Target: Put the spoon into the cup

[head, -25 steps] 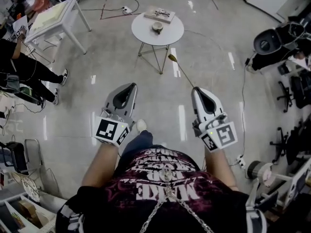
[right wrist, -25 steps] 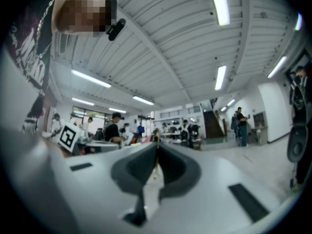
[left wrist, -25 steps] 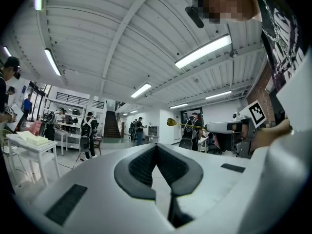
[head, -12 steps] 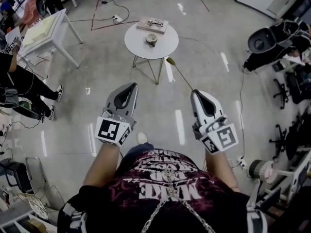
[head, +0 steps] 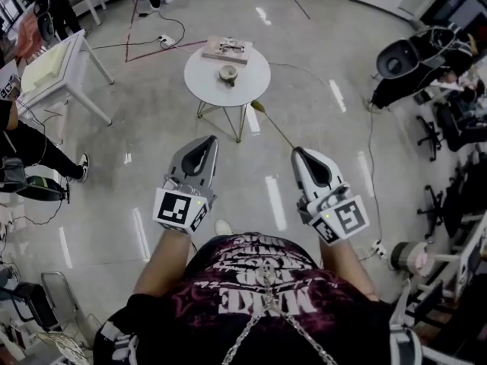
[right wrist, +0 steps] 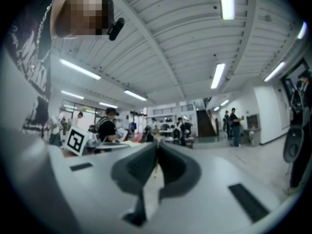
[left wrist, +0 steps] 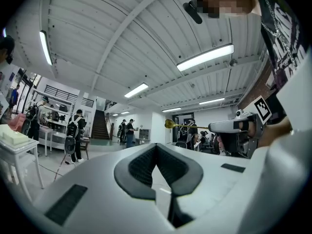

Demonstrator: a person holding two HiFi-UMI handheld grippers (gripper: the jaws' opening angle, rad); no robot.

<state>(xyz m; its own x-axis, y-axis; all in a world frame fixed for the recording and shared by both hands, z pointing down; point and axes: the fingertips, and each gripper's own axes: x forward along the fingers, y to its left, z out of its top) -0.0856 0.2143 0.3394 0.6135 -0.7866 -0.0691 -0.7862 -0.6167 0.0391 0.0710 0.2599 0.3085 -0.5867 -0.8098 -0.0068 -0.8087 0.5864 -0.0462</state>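
Bottom of head view: dark printed shirt [head: 259, 295], and bare forearms [head: 163, 261] reaching forward, one claw in each hand, both held level above the glossy floor [head: 152, 128].

Lower centre-left, the left claw [head: 206, 140]: jaws together, tips meeting, nothing between them. The left gripper view shows the same.

Lower centre-right, the right claw [head: 297, 152]: jaws closed on the handle of the spoon [head: 275, 125]. In the right gripper view a thin gold strip sits pinched in the seam between the pads. The spoon is gold-coloured and sticks out ahead of the claw toward the upper left of the frame, bowl end farthest out and in the air. In the frame the bowl end sits just beside the lower right rim of the round tabletop. In the left gripper view the spoon shows at centre right, level, its handle running back to the right claw.

Upper centre: round white tabletop [head: 202, 78] on thin wire legs. The cup [head: 227, 73] stands upright near its middle; contents cannot be made out. The spoon is well apart from the cup, not in it. A flat book [head: 227, 49] lies at the tabletop's far rim, behind the cup.

Farther out: white square table [head: 46, 71] at upper left, cables [head: 163, 29] on the floor near the top edge, a person's legs [head: 38, 147] at the left edge, office chairs [head: 403, 59] at the right edge.
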